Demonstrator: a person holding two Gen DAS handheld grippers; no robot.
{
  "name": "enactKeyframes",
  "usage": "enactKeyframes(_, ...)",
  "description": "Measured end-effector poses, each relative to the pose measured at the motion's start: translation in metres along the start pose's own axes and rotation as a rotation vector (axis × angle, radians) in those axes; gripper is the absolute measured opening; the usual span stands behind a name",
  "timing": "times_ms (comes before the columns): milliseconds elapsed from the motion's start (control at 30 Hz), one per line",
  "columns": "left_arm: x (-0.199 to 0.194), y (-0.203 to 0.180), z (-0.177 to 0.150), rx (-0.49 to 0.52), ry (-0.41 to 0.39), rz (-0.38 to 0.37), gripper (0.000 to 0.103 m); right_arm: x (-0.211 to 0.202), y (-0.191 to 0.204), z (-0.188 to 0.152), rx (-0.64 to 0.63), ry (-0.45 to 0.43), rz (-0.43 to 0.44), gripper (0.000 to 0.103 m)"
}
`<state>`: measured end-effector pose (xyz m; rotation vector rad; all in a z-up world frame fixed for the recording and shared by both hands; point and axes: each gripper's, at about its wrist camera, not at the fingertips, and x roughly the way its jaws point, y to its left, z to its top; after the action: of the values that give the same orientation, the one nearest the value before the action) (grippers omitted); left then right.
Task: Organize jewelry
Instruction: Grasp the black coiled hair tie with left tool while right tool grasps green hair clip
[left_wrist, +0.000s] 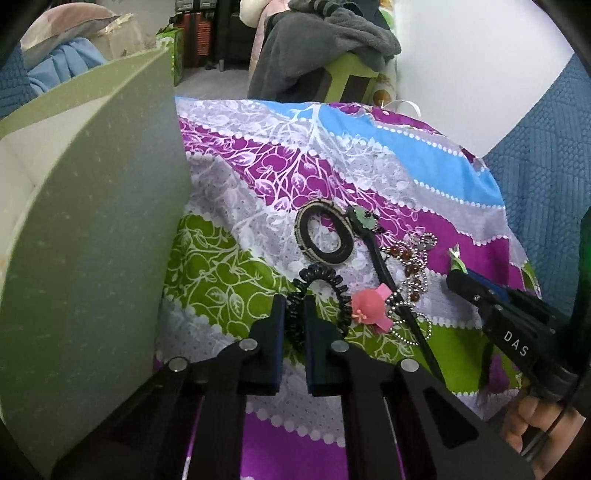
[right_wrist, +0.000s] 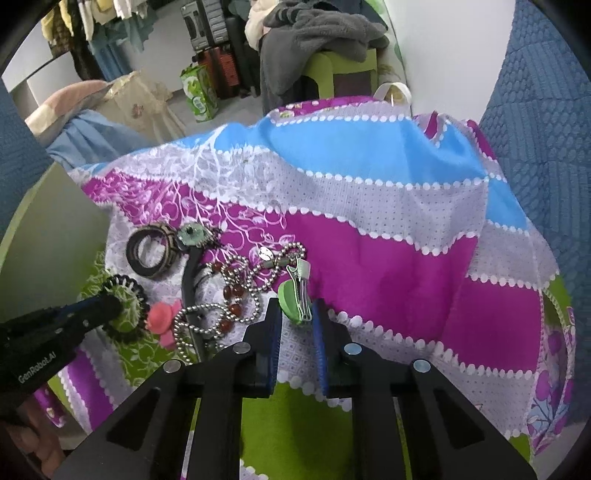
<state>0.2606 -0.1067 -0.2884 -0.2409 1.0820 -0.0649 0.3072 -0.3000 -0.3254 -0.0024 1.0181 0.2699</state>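
Observation:
On a patterned cloth (left_wrist: 369, 155) lies a heap of jewelry. My left gripper (left_wrist: 295, 314) is shut on a black spiral hair tie (left_wrist: 325, 277), pinching its near coil. The same grip shows at the left of the right wrist view, at the tie (right_wrist: 125, 284). My right gripper (right_wrist: 296, 314) is shut on a green hair clip (right_wrist: 291, 299), whose metal teeth point away from me. From the left wrist view this gripper (left_wrist: 456, 275) comes in from the right with the clip's tip (left_wrist: 456, 258) sticking out.
A black-and-beige bangle (left_wrist: 325, 236), a black hairband (left_wrist: 380, 258) with a green flower, a pink flower clip (left_wrist: 371, 304) and a ball-chain necklace (right_wrist: 236, 280) with brown beads lie between the grippers. A tall green box wall (left_wrist: 92, 221) stands close on the left.

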Motion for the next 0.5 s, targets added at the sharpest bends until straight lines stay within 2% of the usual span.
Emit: enactKeyframes(500,-0.047,0.003,-0.003,0.025,-0.026,-0.033,0.008,-0.048,0.030,-0.025,0.085,-0.004,0.007,0.014)
